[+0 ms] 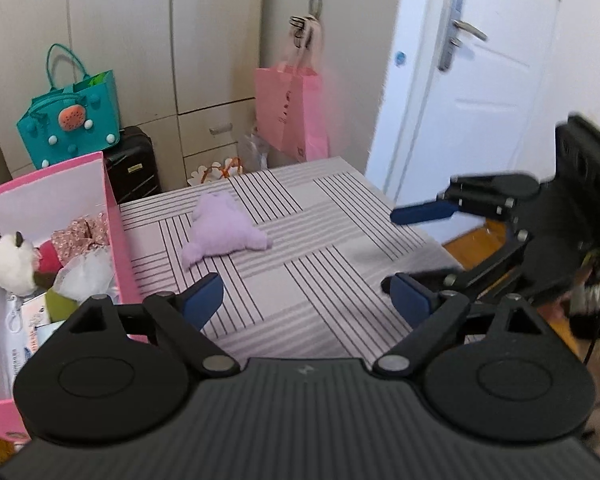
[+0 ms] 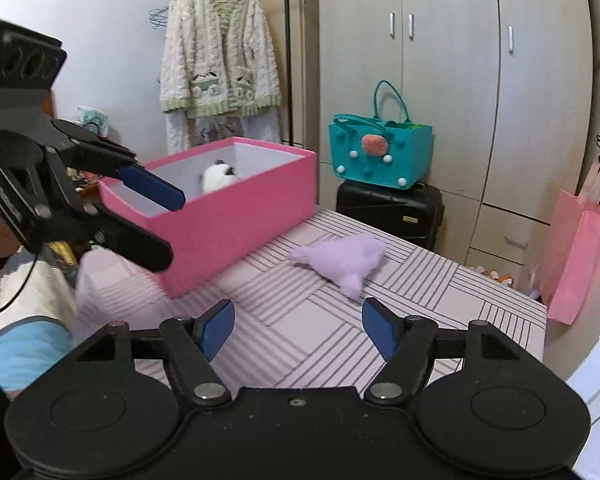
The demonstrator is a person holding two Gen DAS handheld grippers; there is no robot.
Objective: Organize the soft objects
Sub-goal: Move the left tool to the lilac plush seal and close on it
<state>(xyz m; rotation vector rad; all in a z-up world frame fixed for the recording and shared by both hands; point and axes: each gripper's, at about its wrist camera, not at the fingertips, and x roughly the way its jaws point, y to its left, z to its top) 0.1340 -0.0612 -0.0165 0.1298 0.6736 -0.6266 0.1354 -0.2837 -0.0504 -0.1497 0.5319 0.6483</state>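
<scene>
The lilac plush [image 2: 346,260] is lying alone on the striped worktop [image 2: 460,300]; both the right tongs [image 2: 298,330] and left tongs [image 1: 306,300] are being held wide and empty. It should be pinched mid-body, then lowered into the pink box [image 2: 236,216].

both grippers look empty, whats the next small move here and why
Probably bring the right gripper forward and down over the purple plush, jaws kept open. That plush lies alone on the striped table, outside the pink box where the other soft toys already sit. The right gripper points almost straight at it, while the left gripper is also open and empty.
</scene>
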